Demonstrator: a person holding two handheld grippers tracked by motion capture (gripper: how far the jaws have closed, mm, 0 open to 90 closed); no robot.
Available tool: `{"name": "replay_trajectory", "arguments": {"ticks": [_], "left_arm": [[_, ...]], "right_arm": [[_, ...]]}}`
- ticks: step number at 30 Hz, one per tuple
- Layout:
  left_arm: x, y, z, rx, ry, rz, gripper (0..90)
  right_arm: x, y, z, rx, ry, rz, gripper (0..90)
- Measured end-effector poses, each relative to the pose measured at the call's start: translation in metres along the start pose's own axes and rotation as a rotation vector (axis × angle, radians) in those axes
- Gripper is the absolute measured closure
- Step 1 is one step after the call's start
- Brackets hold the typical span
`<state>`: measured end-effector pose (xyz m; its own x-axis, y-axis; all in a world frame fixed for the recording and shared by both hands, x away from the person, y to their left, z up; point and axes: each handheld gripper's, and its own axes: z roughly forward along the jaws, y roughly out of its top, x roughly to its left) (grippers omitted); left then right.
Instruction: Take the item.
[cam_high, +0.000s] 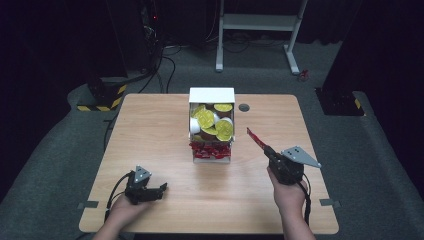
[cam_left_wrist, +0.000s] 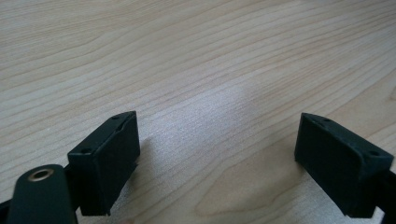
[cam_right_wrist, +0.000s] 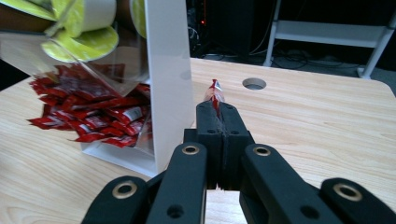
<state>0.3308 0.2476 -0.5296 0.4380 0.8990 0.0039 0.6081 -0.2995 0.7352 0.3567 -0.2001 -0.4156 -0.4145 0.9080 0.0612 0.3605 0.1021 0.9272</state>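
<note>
Right gripper (cam_right_wrist: 219, 109) clamped on red sachet (cam_right_wrist: 214, 91); dispenser (cam_right_wrist: 168, 84) just beside it. Left gripper (cam_left_wrist: 217, 158) jaws apart, empty. Keep grip firm, lift clear.

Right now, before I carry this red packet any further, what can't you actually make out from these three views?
- Red packet: right gripper view shows just its tip; the shut right gripper covers the rest. Print too small in the high view.
- White dispenser box: cut off by the top and left edges in the right gripper view.
- Yellow-lidded cups: labels too small in the high view.
- Left gripper: open over bare table.
</note>
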Motion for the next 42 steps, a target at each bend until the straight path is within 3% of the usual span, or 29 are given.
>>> {"name": "replay_trajectory", "arguments": {"ticks": [15, 31, 42], "left_arm": [[0.000, 0.000, 0.000, 0.001, 0.000, -0.001, 14.4], [0.000, 0.000, 0.000, 0.001, -0.001, -0.001, 14.3], [0.000, -0.001, -0.001, 0.001, -0.002, 0.002, 14.1]], "right_arm": [[-0.017, 0.002, 0.025, 0.027, -0.054, 0.020, 89.4], [-0.022, 0.008, 0.039, 0.034, -0.107, 0.001, 89.3], [-0.035, 0.010, 0.066, 0.084, -0.138, -0.014, 89.3]]}}
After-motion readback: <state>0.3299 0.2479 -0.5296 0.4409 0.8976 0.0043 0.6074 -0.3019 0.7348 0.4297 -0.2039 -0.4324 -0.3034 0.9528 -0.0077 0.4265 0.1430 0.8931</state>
